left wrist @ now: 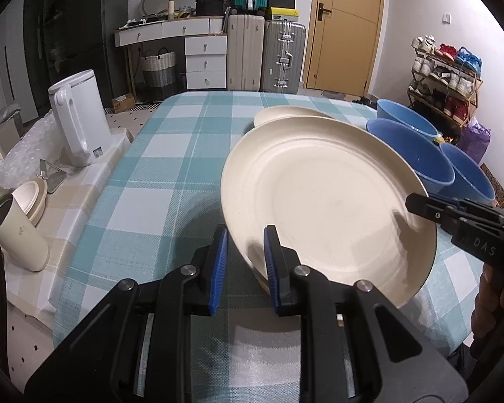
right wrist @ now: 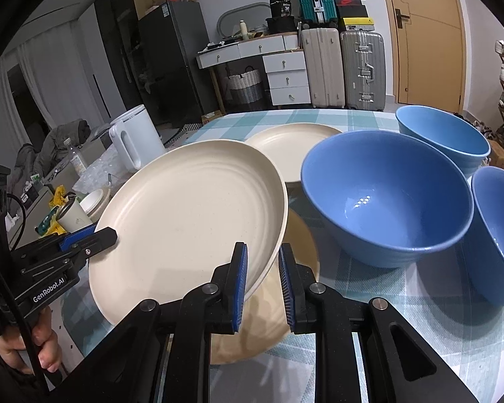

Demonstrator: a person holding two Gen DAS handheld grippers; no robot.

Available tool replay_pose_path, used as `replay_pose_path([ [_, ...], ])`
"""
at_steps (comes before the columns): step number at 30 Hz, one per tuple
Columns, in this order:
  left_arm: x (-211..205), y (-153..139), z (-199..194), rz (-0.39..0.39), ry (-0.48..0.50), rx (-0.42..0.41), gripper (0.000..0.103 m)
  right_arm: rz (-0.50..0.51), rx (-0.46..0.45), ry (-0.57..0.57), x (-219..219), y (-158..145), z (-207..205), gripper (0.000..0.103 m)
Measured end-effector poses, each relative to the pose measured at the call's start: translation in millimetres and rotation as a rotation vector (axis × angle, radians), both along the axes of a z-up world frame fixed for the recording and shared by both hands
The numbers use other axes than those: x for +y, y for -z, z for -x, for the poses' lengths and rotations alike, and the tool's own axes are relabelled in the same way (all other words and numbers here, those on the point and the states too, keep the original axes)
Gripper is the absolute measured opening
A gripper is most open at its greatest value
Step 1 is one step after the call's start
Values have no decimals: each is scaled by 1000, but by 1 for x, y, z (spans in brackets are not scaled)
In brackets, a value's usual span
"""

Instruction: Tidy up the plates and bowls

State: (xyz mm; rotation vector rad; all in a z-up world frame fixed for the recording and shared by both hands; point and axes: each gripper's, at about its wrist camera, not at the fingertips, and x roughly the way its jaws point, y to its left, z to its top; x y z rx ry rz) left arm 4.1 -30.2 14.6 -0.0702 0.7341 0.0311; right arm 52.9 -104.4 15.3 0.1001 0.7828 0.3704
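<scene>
A large cream plate [left wrist: 329, 201] [right wrist: 191, 215] is held tilted above the checked table. My left gripper [left wrist: 243, 255] has its jaws around the plate's near-left rim. My right gripper [right wrist: 262, 268] has its jaws around the opposite rim, and it shows at the right of the left wrist view [left wrist: 420, 205]. Another cream plate [right wrist: 258, 322] lies on the table below. A third cream plate [left wrist: 285, 114] [right wrist: 295, 144] lies farther back. Three blue bowls stand to the right: the nearest big one [right wrist: 386, 198] [left wrist: 410, 147], a far one [right wrist: 443, 134] and one at the right edge [right wrist: 500, 235].
The table has a blue-white checked cloth [left wrist: 171, 154]. A white kettle [left wrist: 77, 117] and a cream cup [left wrist: 20, 235] stand on a side surface to the left. Suitcases [left wrist: 265, 53], drawers and a door are behind the table.
</scene>
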Motion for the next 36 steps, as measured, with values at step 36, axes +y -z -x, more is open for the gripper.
replay_pose_path([
  [36, -14, 44, -23, -90, 29, 56, 18, 117, 29, 46, 15, 33, 0, 19],
])
